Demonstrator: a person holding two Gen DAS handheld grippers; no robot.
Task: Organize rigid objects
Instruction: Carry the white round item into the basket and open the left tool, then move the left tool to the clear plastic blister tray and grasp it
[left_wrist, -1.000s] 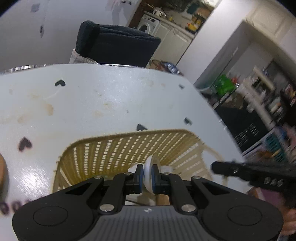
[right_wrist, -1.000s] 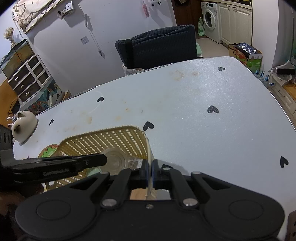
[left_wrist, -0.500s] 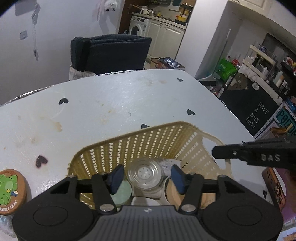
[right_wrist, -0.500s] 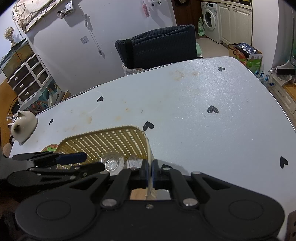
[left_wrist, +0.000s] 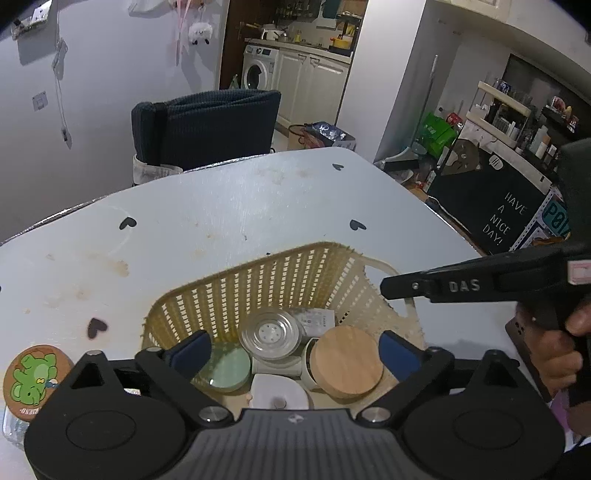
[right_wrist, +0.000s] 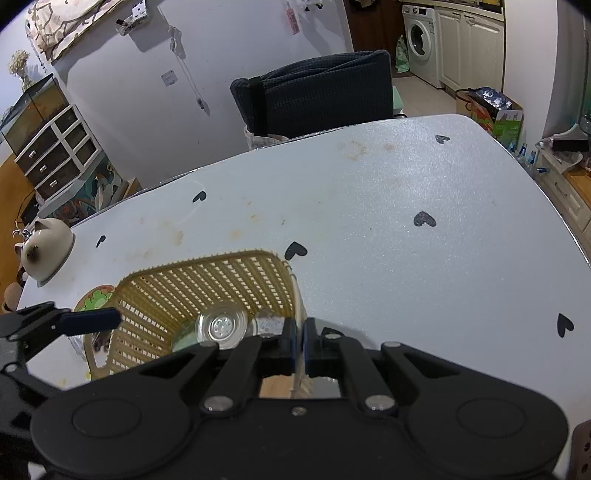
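Note:
A yellow woven basket (left_wrist: 280, 280) stands on the white table and holds a clear-lidded jar (left_wrist: 271, 334), a green glass lid (left_wrist: 223, 369), a wooden-lidded jar (left_wrist: 345, 365) and a white piece (left_wrist: 279, 395). My left gripper (left_wrist: 295, 352) hovers over them. Its jaws are opening wide, and the blue pads (left_wrist: 194, 350) touch nothing. My right gripper (right_wrist: 298, 343) is shut on the basket's thin right rim (right_wrist: 295, 295). In the left wrist view it reaches in from the right as a black finger (left_wrist: 443, 286), held by a hand (left_wrist: 561, 354).
A jar with a frog-print lid (left_wrist: 31, 380) sits just left of the basket. A white cat-shaped pot (right_wrist: 46, 245) is at the table's far left edge. A dark chair (right_wrist: 314, 92) stands behind the table. The table's right edge (right_wrist: 554, 206) drops to the floor.
My left gripper let go of the clear-lidded jar inside the basket, spread its jaws wide and drew up and back. The right gripper stayed shut on the rim.

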